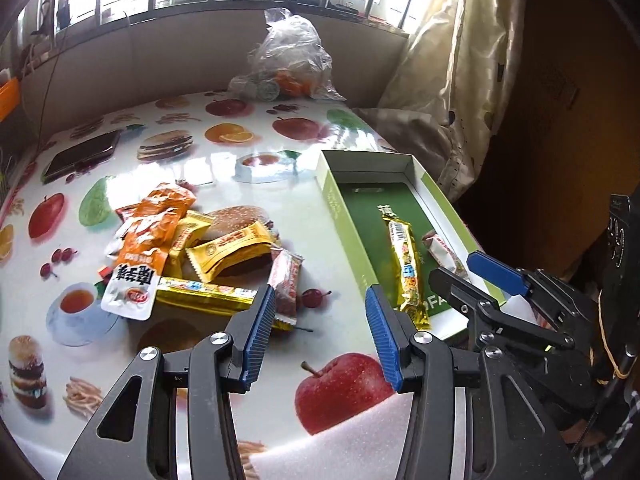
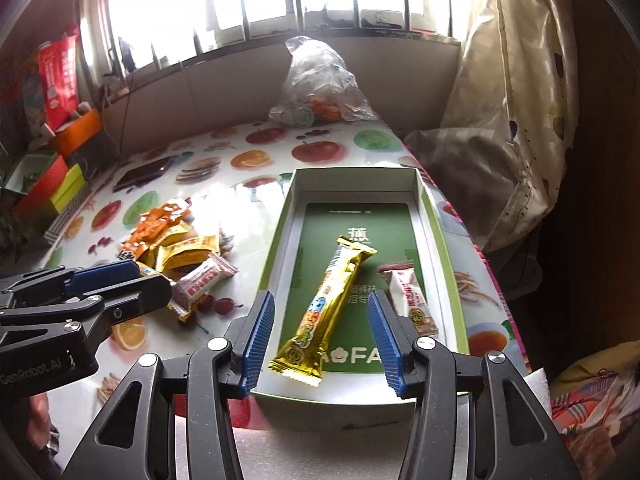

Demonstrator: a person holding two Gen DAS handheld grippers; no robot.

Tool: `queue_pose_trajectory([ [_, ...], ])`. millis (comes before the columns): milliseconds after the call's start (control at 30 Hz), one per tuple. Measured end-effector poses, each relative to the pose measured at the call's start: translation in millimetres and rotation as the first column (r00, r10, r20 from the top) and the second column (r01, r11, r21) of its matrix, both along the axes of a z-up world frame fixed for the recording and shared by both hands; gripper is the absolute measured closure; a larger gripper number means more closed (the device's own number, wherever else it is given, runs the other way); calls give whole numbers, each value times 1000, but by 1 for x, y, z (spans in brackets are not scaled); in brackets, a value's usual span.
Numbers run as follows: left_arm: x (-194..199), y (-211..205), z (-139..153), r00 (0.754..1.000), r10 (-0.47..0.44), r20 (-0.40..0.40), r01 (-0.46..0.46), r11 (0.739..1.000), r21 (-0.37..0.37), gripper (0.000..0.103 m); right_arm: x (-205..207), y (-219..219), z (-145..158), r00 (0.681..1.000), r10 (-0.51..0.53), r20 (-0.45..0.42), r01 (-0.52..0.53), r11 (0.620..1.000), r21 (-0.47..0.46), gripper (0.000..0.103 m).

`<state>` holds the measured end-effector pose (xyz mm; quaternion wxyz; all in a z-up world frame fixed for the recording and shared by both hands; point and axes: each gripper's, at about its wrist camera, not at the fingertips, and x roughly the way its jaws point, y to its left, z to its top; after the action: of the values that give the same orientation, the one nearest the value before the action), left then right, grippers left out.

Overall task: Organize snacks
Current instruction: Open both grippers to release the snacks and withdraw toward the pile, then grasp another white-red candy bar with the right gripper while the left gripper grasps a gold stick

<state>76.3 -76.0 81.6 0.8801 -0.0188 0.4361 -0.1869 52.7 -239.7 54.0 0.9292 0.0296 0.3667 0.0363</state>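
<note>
While both grippers tilt down toward the table [image 1: 224, 168], each one has its blue pads apart and nothing between them. The left gripper [image 1: 320, 332] hangs over the bare table, between the pile [image 1: 192, 252] of snacks and the box [image 1: 344, 216]. Its pads touch nothing. In the right wrist view it shows at the left edge, pointing sideways toward the pile.

The right gripper [image 2: 320, 332] hangs over the near end of the box [image 2: 280, 232]. Its pads sit on either side of the gold bar [image 2: 324, 312] but stay above it and do not press it.

That gold bar lies flat on the green floor of the box. It is long and thin, and its long way runs from the near end of the box toward the far end, leaning a bit to the right. A small white snack [image 2: 408, 296] lies just beside it on the right, not touching it.

More snacks sit in the pile on the table, left of the box: orange packs, yellow packs, a second gold bar [image 1: 204, 294] and a white one. A phone [image 1: 80, 156] and a plastic bag [image 1: 292, 60] lie farther back.
</note>
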Motion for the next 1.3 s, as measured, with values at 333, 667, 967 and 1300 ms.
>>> queue_pose_trajectory([
  [333,-5,57,-14,992,122,-14,-121,993,12,55,6,45,0,993,114,3,-114,993,-8,55],
  [667,-3,96,-31,981,187,-51,-187,982,6,55,31,80,-16,987,152,-56,-151,988,27,55],
  [967,3,110,-41,978,195,-74,-197,980,-8,55,65,104,-33,982,134,-136,-136,991,-4,55],
  [1300,6,115,-48,975,202,-96,-205,979,-23,55,87,108,-52,965,115,-237,-110,993,32,76],
])
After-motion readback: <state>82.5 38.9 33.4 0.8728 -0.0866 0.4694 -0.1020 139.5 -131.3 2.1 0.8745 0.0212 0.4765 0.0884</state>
